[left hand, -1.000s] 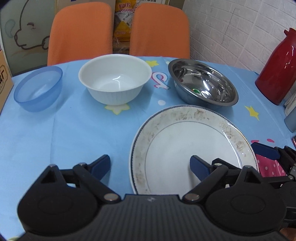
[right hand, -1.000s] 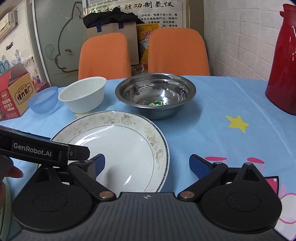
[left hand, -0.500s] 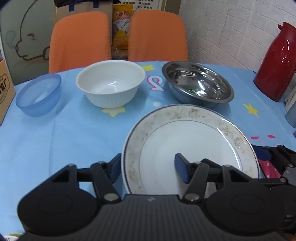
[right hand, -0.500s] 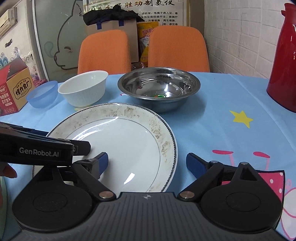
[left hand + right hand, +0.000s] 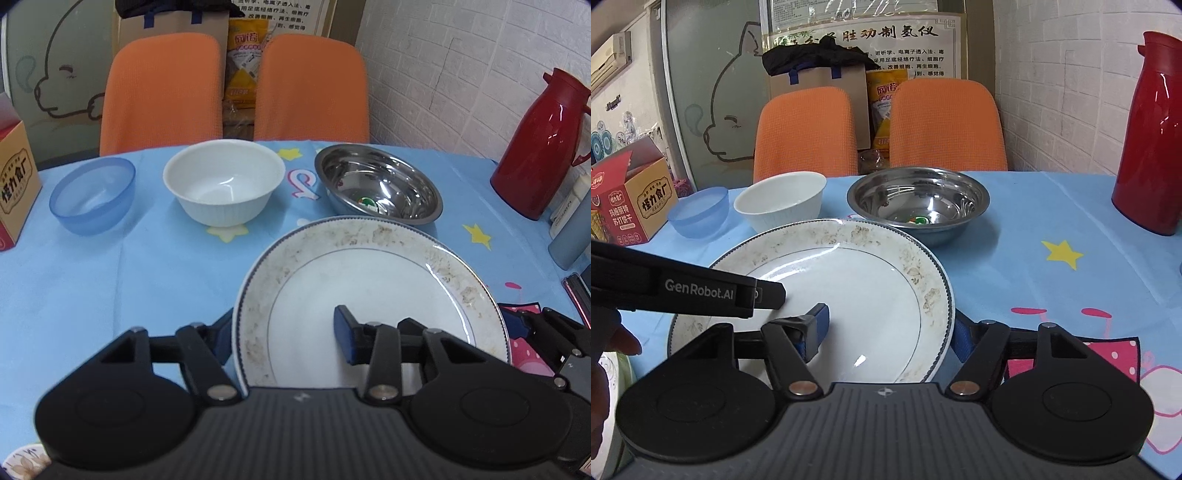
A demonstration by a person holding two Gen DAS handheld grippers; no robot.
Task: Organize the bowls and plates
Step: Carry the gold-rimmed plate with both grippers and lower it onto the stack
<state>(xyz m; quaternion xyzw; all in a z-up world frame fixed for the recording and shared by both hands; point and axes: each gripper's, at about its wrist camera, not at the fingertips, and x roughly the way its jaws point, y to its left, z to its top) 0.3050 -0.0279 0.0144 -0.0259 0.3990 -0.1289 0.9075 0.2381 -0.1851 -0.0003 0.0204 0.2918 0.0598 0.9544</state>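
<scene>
Left wrist view: the speckled-rim plate [image 5: 369, 291] is lifted at its near edges, clamped by both claws. The left claw [image 5: 282, 341], its jaws just closing, pinches the plate's left rim; the right claw [image 5: 886, 330] grips its right rim. Beyond stand a steel bowl [image 5: 378, 184], white bowl [image 5: 223, 182] and blue bowl [image 5: 92, 195], with bare blue surface [image 5: 147, 273] to the left.

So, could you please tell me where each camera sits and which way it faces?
Left wrist: on the left gripper, facing two orange chairs; its jaws, just closing, hold the left rim of the round white plate.
Right wrist: on the right gripper, facing likewise; its jaws hold the plate's right rim; a hand shows left.
Both share the plate and round steel bowl.
</scene>
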